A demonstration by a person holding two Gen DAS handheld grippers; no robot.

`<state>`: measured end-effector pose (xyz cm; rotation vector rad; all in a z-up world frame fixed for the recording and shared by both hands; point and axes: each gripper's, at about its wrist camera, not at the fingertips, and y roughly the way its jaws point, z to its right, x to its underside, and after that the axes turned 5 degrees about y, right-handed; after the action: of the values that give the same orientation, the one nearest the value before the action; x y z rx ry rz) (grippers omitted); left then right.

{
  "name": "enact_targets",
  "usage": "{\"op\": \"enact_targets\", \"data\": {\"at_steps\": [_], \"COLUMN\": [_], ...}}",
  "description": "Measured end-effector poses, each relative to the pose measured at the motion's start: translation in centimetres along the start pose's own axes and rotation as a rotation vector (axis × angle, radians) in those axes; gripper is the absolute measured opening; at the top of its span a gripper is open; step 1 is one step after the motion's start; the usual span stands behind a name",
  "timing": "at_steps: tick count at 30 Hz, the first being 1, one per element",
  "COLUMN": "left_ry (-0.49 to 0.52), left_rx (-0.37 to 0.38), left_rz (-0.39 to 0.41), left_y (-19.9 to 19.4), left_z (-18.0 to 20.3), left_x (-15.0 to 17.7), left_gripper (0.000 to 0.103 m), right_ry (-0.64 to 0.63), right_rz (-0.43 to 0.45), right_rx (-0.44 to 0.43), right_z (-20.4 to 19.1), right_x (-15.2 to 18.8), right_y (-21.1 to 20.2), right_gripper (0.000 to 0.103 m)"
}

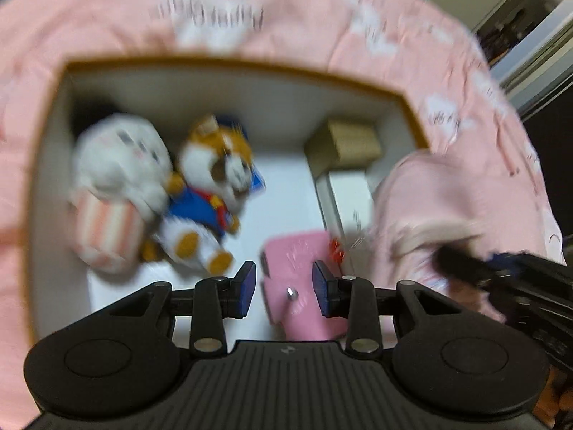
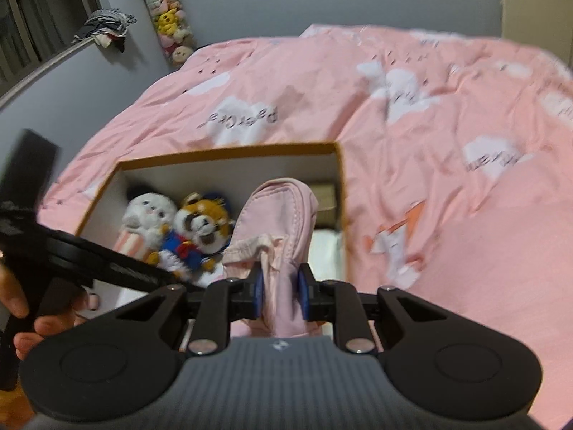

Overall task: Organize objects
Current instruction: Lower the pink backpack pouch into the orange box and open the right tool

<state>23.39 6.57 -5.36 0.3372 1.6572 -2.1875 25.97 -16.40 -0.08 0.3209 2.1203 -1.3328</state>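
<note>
The bed cover [image 2: 447, 136] is showing pink with white cloud shapes and dark lettering. The box [image 2: 229, 152] is showing an orange-brown rim and white inner walls. Inside it, one plush toy [image 2: 148, 211] is wearing white above pink-and-white stripes, and the tiger plush [image 2: 200, 225] is showing orange, white and brown with a blue outfit and a red bow. The garment [image 2: 283, 208] is looking pale pink. The fingers [image 2: 258, 295] are showing blue pads on black. A small carton [image 1: 345, 139] is looking tan.
</note>
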Motion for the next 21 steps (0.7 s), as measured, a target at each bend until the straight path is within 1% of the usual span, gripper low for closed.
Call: {"op": "enact_targets", "data": {"at_steps": [4,5,7,9,12,16,21], "left_ry": [0.019,0.022,0.026,0.009,-0.019,-0.024,-0.023], "left_rx": [-0.019,-0.027,-0.036,-0.021,-0.017,-0.021,-0.015], "left_rz": [0.068,0.075,0.089,0.098,0.090,0.084,0.076], "left_y": [-1.8,-1.5,-1.3,-0.7,-0.1,0.0,0.2], "left_z": [-0.4,1.0,1.4,1.0,0.7,0.3,0.2], "left_x": [1.5,0.6,1.5,1.9,1.9,2.3,2.5], "left_gripper": [0.039,0.039,0.039,0.039,0.039,0.039,0.039], "right_ry": [0.008,0.008,0.011,0.023,0.067,0.082,0.071], "right_rz": [-0.064,-0.081,-0.124,-0.173,-0.242,-0.300,-0.342], "right_rx": [-0.048,-0.053,-0.073,-0.097,-0.124,-0.121,-0.083], "right_z": [-0.6,-0.7,-0.8,-0.7,-0.2,-0.1,-0.1], "right_x": [-0.3,-0.4,-0.4,-0.6,-0.8,-0.8,-0.8], "right_y": [1.6,2.1,3.1,4.2,5.8,7.3,8.4], "right_gripper": [0.020,0.020,0.020,0.020,0.020,0.020,0.021]}}
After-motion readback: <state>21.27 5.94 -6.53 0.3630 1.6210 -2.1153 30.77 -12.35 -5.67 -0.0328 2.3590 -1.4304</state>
